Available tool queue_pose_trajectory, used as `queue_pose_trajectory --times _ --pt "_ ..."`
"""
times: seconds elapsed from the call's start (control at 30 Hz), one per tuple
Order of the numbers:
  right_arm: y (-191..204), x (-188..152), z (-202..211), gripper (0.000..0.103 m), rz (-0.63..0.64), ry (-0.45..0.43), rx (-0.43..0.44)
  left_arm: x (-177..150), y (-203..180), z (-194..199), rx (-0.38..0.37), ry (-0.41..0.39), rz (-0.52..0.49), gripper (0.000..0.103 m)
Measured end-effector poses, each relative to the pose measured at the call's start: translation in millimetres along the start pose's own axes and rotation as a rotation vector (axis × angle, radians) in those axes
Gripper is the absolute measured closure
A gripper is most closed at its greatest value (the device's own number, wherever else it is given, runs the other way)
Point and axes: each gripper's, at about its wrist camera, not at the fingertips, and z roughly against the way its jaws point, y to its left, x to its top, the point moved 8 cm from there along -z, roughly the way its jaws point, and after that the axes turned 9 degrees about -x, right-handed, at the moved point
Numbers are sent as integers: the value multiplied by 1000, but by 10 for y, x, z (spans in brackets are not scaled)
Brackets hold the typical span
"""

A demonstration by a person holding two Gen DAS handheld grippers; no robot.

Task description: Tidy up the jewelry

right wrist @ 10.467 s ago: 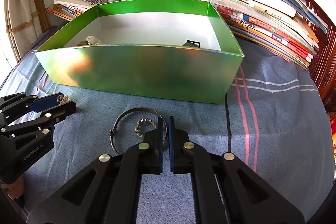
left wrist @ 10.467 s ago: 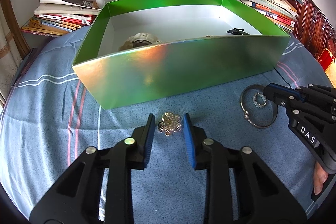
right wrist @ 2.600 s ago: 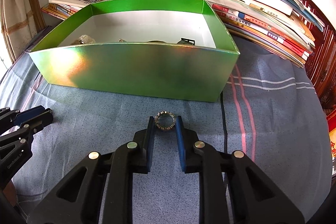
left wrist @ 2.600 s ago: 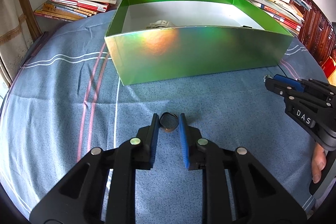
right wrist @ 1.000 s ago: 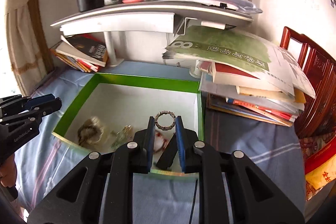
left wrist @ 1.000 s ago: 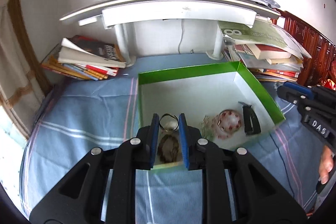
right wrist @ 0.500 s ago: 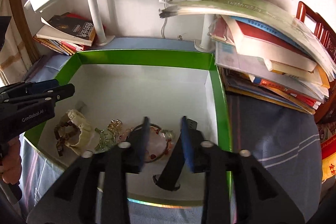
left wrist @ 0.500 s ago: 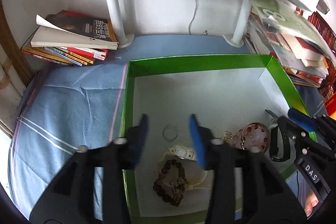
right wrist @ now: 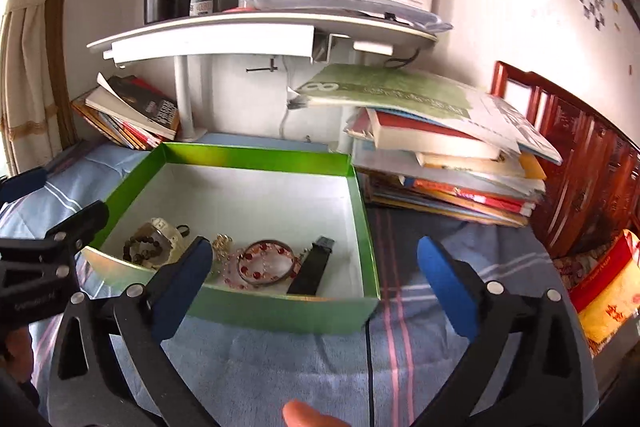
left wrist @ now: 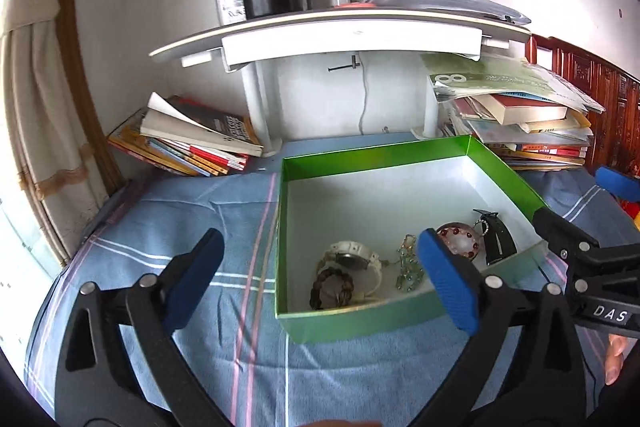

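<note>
Left gripper [left wrist: 318, 279] is spread wide with nothing between the pads, held above and short of the green box [left wrist: 352, 323], so it clears the near wall. Ahead of it, just inside that wall: a white watch [left wrist: 354, 261] with a dark bead bracelet [left wrist: 332, 291] touching it, then a gold-green chain piece [left wrist: 408, 267]. All the jewelry sits bunched against the near wall, likely because drops come from this side. Further right: a red-bead bangle [right wrist: 266, 263] and a black strap [right wrist: 314, 271] leaning toward the right wall. Right gripper [right wrist: 310, 281] is also fully spread and empty, hovering over the near-right corner of the box. The blue striped cloth [right wrist: 280, 359] on the worktop under both grippers shows no loose pieces, so I'd judge the sort near done.
</note>
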Motion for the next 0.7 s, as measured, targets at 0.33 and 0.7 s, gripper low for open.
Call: queue_pose_trajectory --times 0.33,0.7 --pt "33 -230 -96 3 -32 32 5 -363 25 -131 -38 94 77 4" --pt "23 -172 34 3 -35 -35 -2 -252 93 70 -11 -11 83 4"
